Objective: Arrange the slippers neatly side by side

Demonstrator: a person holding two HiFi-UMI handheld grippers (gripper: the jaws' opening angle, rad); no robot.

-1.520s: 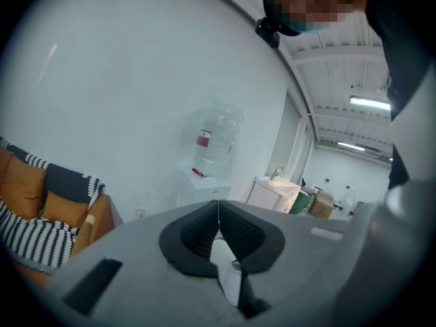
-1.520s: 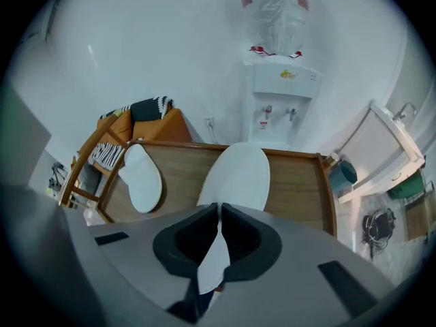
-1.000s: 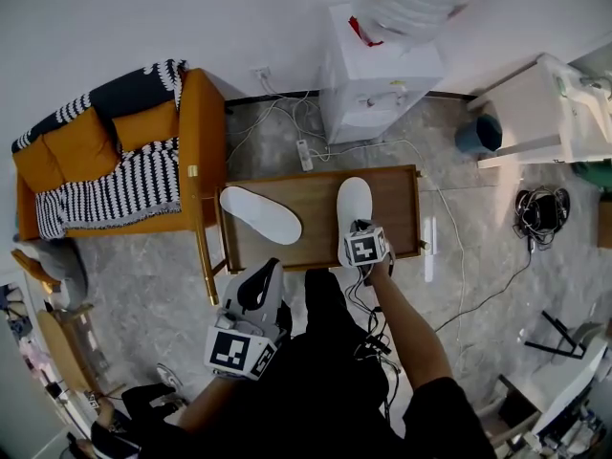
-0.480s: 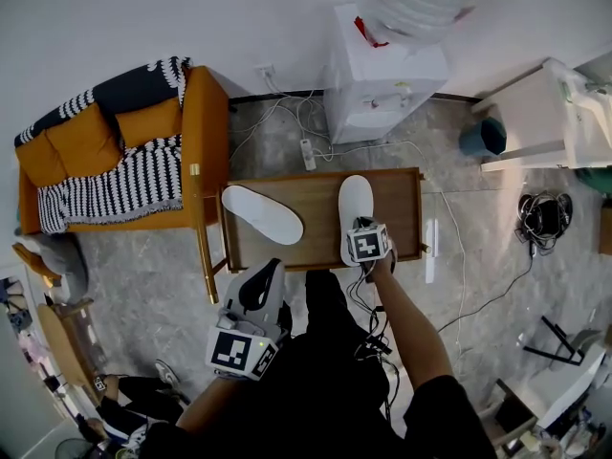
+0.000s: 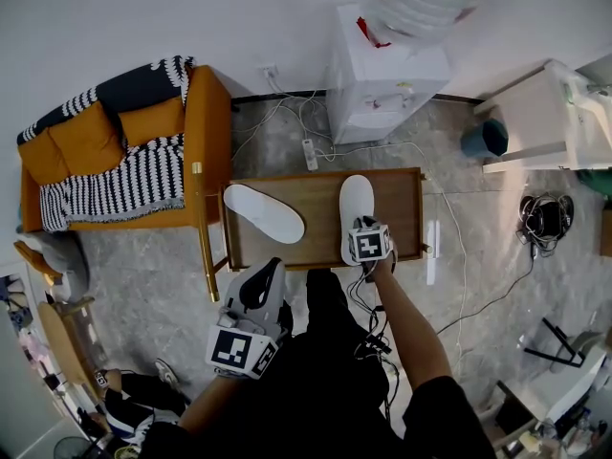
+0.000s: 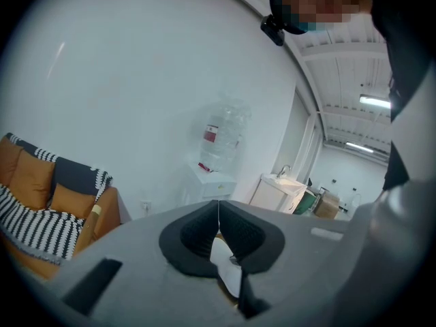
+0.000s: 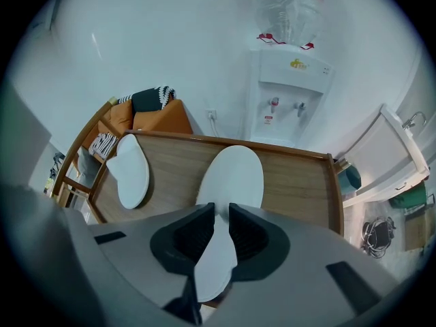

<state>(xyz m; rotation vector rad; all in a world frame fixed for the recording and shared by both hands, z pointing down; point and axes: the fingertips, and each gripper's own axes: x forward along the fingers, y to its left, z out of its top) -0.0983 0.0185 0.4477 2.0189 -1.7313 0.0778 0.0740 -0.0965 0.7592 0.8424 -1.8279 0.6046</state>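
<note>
Left claw (image 6: 219,213) sits closed and empty by the body. Right claw (image 7: 219,213), jaws just easing apart, lightly pinches the heel of the right slipper (image 7: 231,176), which lies straight on the bench (image 5: 316,194). Further left the other slipper (image 5: 263,213) lies skewed, well apart; a pad dragging on release could twist the straight one askew too

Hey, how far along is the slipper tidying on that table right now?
Done: the right slipper lies straight on the table. In hand: the right gripper grips its heel, jaws just opening. To do: the left slipper lies slanted and well apart; it needs moving alongside. The left gripper is shut, empty.
</note>
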